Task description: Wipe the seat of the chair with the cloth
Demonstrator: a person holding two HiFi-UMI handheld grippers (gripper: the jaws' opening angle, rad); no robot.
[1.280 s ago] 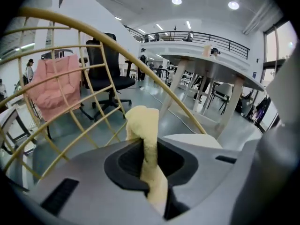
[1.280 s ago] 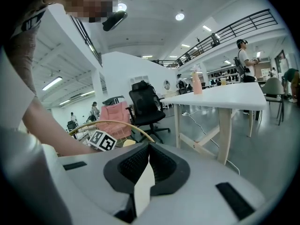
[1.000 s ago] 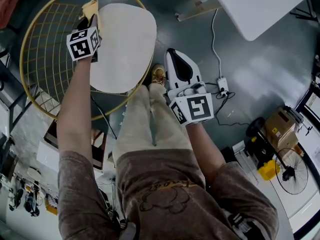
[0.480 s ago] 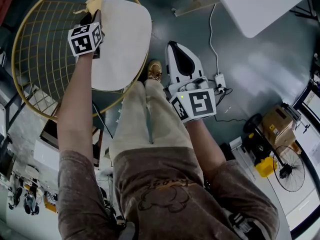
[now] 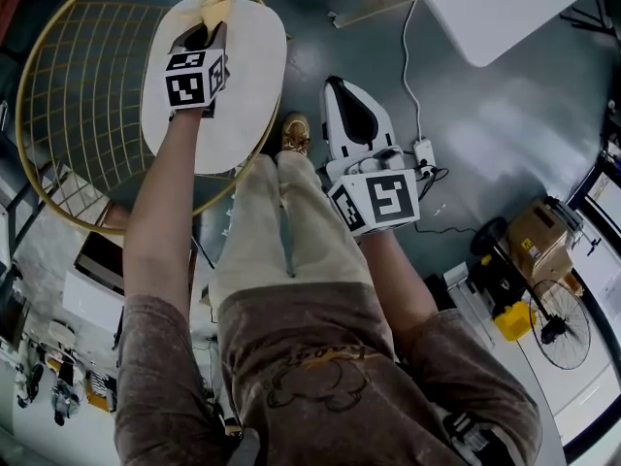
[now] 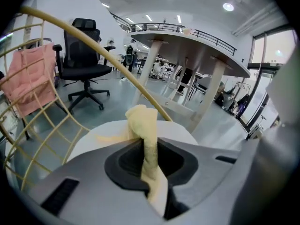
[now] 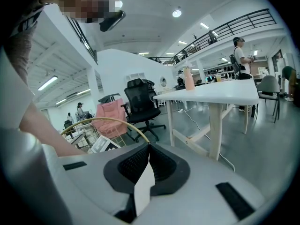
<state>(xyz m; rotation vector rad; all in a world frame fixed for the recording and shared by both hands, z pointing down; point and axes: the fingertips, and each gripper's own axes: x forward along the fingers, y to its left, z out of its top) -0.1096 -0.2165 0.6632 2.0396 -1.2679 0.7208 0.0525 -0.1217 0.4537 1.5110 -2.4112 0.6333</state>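
The chair has a gold wire frame (image 5: 68, 115) and a round cream seat (image 5: 247, 85). My left gripper (image 5: 206, 29) is over the far edge of the seat, shut on a yellow cloth (image 5: 215, 8) that sticks out past the jaws. In the left gripper view the cloth (image 6: 145, 130) is pinched between the closed jaws, with the seat (image 6: 93, 139) right below and the gold rim (image 6: 117, 69) arching across. My right gripper (image 5: 351, 110) hangs beside the person's legs, away from the chair, shut with nothing in it (image 7: 147, 146).
A white table (image 5: 505, 8) stands at the upper right, with a power strip (image 5: 427, 163) and cable on the floor beneath. A box and a yellow item (image 5: 529, 250) sit at the right. A black office chair (image 6: 86, 55) and a pink cloth (image 6: 28, 83) are behind the wire chair.
My left gripper has slid to the right and farther along the seat with the cloth. The right gripper has stayed where it was.
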